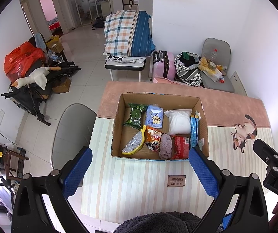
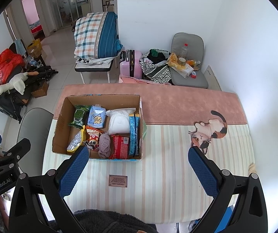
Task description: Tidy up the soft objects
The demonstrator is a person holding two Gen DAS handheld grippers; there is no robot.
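An open cardboard box [image 1: 117,124] [image 2: 59,128] stands on the striped table mat. In it lie a green packet [image 1: 136,115] [image 2: 79,116], a blue tissue pack [image 1: 155,116] [image 2: 96,117], a white soft bag [image 1: 179,122] [image 2: 119,123], an orange snack bag [image 1: 154,136], a mauve cloth [image 1: 165,145] [image 2: 104,144], a red packet [image 1: 180,146] [image 2: 120,145] and a yellow-edged glittery pouch [image 1: 134,143]. My left gripper [image 1: 140,172] is open and empty, just in front of the box. My right gripper [image 2: 139,171] is open and empty, in front of the box and to its right.
The table mat [image 1: 139,182] has a pink far strip and a cat picture [image 1: 243,134] [image 2: 210,132] at the right. A grey chair [image 1: 71,128] stands left of the table. Behind are a chair with folded bedding [image 1: 128,36], a pink suitcase [image 1: 163,64] and a cluttered grey chair [image 1: 214,64].
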